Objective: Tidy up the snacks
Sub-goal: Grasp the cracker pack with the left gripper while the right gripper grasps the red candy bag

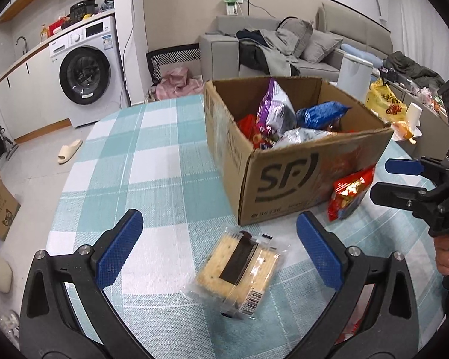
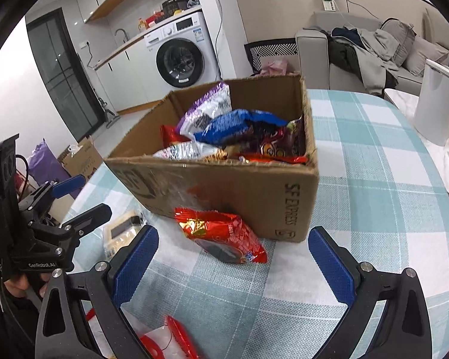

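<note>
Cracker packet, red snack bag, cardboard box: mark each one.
cracker packet (image 1: 236, 270), left wrist view, on its dark label band.
red snack bag (image 2: 224, 234), right wrist view, middle of its foil front.
cardboard box (image 2: 248, 200), right wrist view, bare front wall.

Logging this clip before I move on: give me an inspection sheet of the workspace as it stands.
Surface: table under a teal-and-white check cloth.
Job's things: open box holding snack bags; cracker pack and red bag lie outside it on the cloth.
Clutter: red-and-clear wrapper at the near edge.
Grippers: left gripper open over the cracker pack; right gripper open near the red bag.
Cables: wire down the wall.
Surroundings: washer, sofa with clothes.
</note>
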A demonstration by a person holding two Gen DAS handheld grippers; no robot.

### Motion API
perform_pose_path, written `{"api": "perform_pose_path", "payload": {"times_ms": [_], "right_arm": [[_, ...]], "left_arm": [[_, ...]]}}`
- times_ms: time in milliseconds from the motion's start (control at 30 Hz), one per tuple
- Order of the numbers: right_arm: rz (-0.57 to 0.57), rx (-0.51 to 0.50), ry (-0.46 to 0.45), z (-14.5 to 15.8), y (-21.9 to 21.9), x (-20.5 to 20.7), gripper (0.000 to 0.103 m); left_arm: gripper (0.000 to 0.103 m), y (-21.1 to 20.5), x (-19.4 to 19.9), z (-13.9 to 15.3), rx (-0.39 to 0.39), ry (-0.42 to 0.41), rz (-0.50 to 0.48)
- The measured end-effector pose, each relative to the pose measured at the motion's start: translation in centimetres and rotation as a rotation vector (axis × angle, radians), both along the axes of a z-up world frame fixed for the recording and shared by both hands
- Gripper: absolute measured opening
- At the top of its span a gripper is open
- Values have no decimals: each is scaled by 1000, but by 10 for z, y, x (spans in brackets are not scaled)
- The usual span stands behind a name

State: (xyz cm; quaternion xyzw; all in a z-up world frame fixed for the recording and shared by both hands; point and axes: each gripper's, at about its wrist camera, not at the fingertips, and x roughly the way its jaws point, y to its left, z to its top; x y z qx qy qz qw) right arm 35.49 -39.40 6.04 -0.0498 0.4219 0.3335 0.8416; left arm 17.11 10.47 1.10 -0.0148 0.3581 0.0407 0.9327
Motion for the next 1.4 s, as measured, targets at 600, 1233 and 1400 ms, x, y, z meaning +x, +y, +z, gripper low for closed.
{"api": "perform_pose_path", "payload": {"times_ms": [600, 1233, 1400], "right_arm": [[20, -28, 34, -27, 17, 0, 91], [-14, -20, 71, -38, 26, 5, 74], [-22, -43, 53, -39, 30, 5, 73]], "left_arm": [[102, 9, 15, -36, 10, 104, -27], [102, 1, 20, -59, 59, 210, -128], [102, -2, 20, -62, 66, 219, -135]]}}
